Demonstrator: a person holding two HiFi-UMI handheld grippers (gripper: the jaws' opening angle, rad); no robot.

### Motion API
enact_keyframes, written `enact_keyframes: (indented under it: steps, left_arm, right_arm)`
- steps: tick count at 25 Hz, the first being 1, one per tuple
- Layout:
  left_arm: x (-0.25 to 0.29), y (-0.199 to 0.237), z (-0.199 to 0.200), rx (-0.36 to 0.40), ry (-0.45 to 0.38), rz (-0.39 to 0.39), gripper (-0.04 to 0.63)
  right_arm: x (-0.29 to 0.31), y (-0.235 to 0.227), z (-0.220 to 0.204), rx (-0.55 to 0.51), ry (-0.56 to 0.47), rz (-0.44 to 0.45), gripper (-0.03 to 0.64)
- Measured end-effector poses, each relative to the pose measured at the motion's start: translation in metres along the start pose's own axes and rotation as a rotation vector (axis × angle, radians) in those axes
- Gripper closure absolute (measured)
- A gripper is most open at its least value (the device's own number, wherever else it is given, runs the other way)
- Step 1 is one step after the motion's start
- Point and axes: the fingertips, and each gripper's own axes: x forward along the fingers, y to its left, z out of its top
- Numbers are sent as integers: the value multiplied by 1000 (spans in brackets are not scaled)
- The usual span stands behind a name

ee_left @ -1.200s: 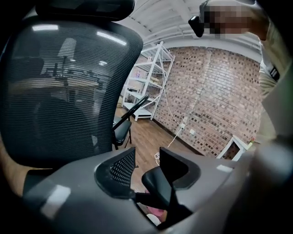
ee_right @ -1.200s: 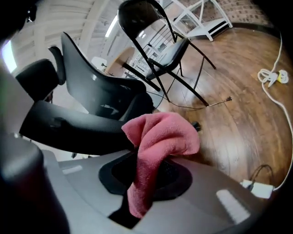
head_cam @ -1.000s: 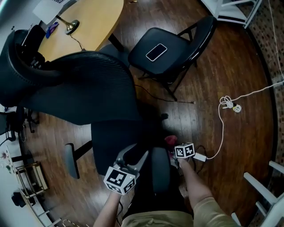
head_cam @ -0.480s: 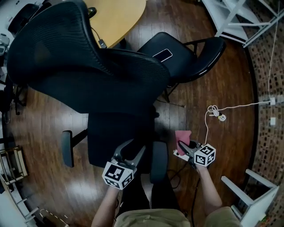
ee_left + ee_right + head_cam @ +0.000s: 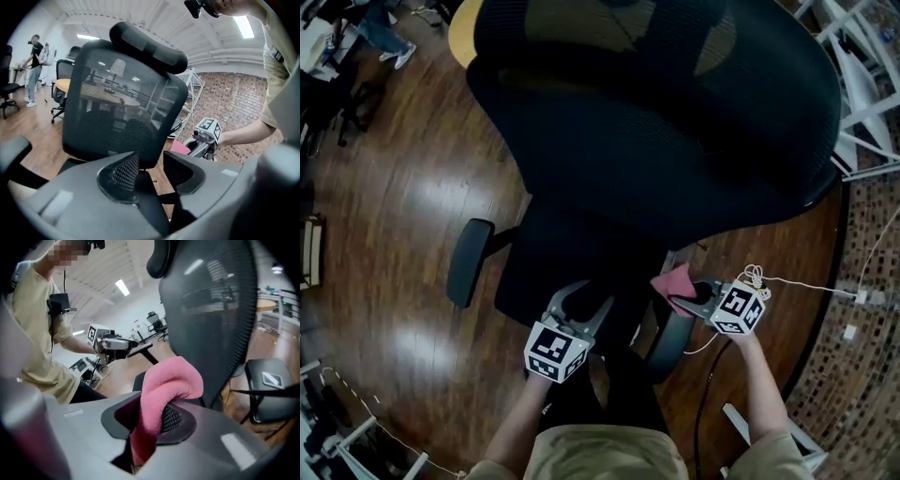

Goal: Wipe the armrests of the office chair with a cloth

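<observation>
Floorboards of dark wood filled the left of the head view, and the left armrest of the office chair stood out over them with nothing on it. My left gripper hung behind the seat with its jaws apart and nothing between them. Through that gap its own view showed mostly the mesh backrest, which blocked much of the room. A person stood small at the far left.

Just to the right, my right gripper was clamped on the pink cloth, and a fold of it bulged above the jaws in the right gripper view. The cloth sat near the right armrest, but I couldn't tell whether they touched.

Further right a white cable trailed over the floor, and a white frame was cut off at the edge. Beyond the backrest, the right gripper view caught a folding chair with a phone on its seat.
</observation>
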Motion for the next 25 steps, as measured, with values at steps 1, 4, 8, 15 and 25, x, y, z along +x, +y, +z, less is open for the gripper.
enact_keyframes:
  steps: [1, 4, 8, 15, 25]
  left_arm:
    - [-8, 10, -2, -16, -6, 18, 449]
    - [-30, 29, -13, -57, -18, 59, 449]
    - [-58, 49, -28, -120, -31, 117, 450]
    - [-91, 79, -56, -201, -54, 212, 453]
    - [-88, 78, -77, -242, -65, 243, 453]
  right_arm:
    - [15, 1, 9, -27, 37, 40, 545]
    - [58, 5, 24, -94, 122, 158, 545]
    - [106, 23, 11, -186, 373, 404, 545]
    - [116, 61, -91, -298, 1045, 938, 545]
    - [71, 79, -167, -298, 1558, 1294, 546]
